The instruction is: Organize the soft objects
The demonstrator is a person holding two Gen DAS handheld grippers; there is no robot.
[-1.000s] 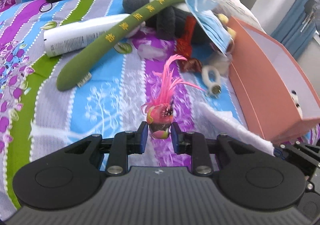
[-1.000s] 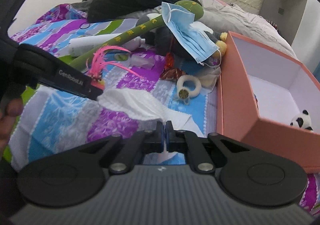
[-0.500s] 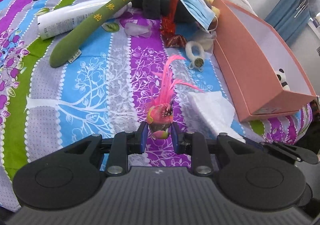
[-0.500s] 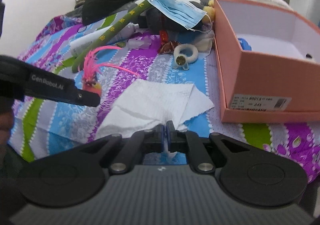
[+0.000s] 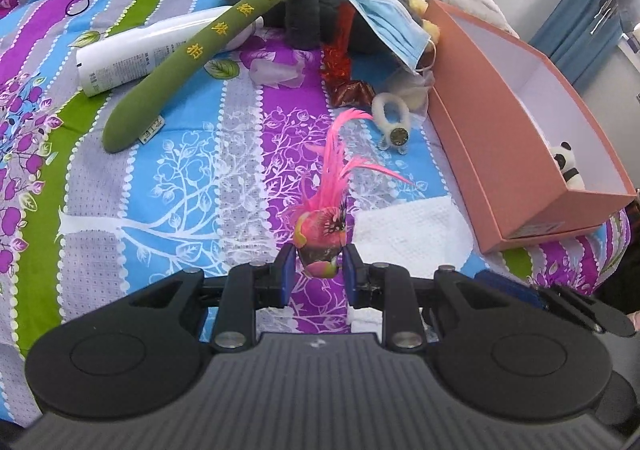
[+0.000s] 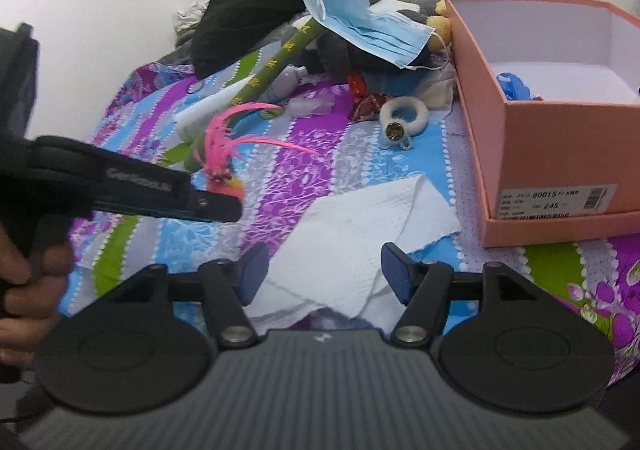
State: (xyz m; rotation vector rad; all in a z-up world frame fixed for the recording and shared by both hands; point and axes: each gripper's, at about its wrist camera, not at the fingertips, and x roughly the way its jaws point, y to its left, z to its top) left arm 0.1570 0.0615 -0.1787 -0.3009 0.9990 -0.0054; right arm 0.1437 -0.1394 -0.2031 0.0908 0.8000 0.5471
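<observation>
Left wrist cam: left gripper [image 5: 318, 270] is clamped on a small feathered bird toy [image 5: 322, 236], blue pads pinching its body w/ the pink tail feathers sticking up and fwd. It's held above the striped bedspread [image 5: 160, 178], not in the box yet. The pink shoebox [image 5: 480, 154] sits off to the right w/ a little panda plush [image 5: 568, 170] already inside. Paper towel [image 5: 404, 226] lies flat btwn the toy and the box. Further back: a long green plush stick [image 5: 208, 50], a white bottle [image 5: 132, 58], a blue face mask [image 5: 380, 22] and a white scrunchie [image 5: 390, 112].

Right wrist cam: right gripper [image 6: 322, 272] has its jaws spread wide, holding nothing, hovering right over the paper towel [image 6: 360, 234]. Left gripper [image 6: 216, 206] w/ the bird toy [image 6: 224, 174] shows on the left side, well apart from the shoebox [image 6: 560, 154].

Risks imo: the grip is only on the bird's lower body, so a fast swing to the box could let it twist out or bend the feathers on the rim. Also the towel is thin and flat, so the right jaws may just scrape bedspread and bunch fabric instead.
</observation>
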